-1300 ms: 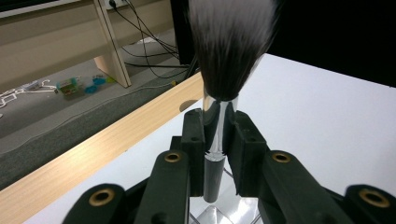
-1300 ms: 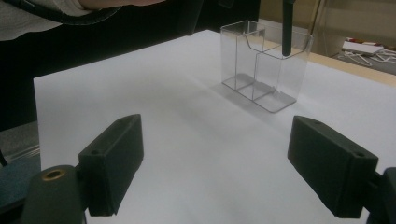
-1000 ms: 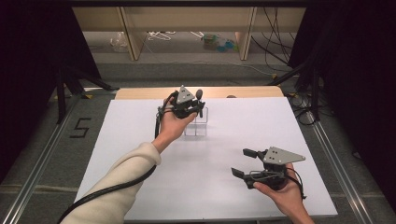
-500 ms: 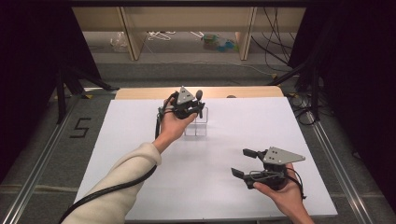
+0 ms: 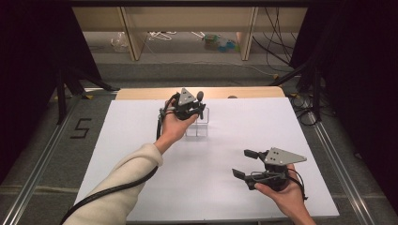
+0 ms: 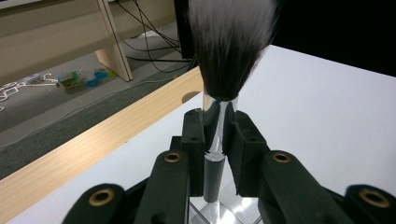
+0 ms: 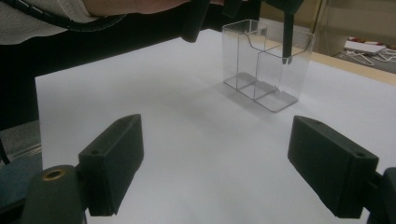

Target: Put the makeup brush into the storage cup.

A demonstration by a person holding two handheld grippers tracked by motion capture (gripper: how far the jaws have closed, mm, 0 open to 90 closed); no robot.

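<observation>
brush (image 6: 231,51) bristles before left tongs (image 6: 215,135)

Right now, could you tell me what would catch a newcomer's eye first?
The makeup brush, bristles up, clamped in the left tongs above the clear organizer near the white table's far edge. Then the right tongs, open over bare table nearer the person.

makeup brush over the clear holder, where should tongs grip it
Grip the makeup brush on its shiny neck just below the bristles, closing from both sides, as the left tongs do. The handle is thin and upright, bristles soft, and its lower end hangs in the clear holder.
</observation>
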